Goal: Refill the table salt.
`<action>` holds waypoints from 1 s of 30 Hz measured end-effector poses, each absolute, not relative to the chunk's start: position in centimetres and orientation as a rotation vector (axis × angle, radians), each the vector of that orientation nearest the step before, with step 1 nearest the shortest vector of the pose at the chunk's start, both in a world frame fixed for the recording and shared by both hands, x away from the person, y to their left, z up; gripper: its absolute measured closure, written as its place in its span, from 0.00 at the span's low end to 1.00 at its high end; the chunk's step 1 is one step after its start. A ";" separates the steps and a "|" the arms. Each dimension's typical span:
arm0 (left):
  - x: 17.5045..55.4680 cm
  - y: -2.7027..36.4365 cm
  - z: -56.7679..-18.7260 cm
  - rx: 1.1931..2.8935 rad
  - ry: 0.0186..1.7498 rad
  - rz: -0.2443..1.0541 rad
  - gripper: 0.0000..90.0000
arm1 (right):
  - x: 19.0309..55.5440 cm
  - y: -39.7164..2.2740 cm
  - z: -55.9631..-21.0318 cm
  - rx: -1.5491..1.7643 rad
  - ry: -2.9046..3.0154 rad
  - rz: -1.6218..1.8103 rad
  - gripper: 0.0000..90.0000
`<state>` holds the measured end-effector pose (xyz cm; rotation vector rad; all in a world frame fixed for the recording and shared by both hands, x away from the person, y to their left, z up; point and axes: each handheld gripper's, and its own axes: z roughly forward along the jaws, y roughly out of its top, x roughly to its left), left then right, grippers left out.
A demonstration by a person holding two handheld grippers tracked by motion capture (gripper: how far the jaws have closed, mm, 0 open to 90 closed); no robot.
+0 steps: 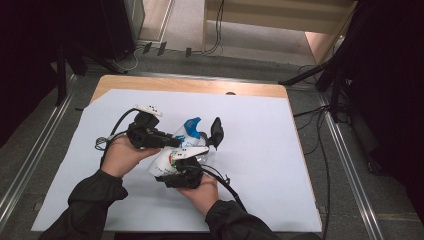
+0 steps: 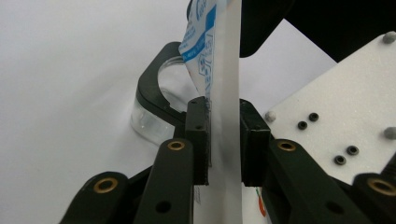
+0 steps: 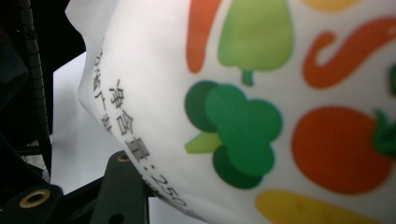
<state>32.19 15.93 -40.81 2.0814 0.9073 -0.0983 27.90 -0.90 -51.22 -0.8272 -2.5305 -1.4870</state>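
Pouch [image 1: 172, 157] with vegetable print hangs above the white counter [image 1: 260, 150], its flat edge pinched in the left claw [image 2: 223, 140], its body clamped by the right claw [image 1: 187, 165], probably to steady it for opening

A white sheet [image 1: 260, 165] is lying directly beneath the jaws and spreading out on every side of them. A wooden tabletop [image 1: 200, 85] is showing as a strip beyond the jaws, past the sheet's far edge. Metal rails [image 1: 350, 170] are running along the floor to either side. Black cables [image 1: 315, 135] are trailing right of the jaws, and pale wooden furniture [image 1: 270, 20] is standing far beyond them.
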 end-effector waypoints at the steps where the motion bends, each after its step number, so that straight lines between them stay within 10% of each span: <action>1: 32.2 16.0 -40.9 2.078 0.912 -0.104 0.86 | 27.9 -0.9 -51.2 -0.832 -2.522 -1.490 0.59; 30: 31.7 15.6 -40.3 2.060 0.926 -0.025 0.94 | 27.8 -0.7 -50.6 -0.813 -2.515 -1.508 0.58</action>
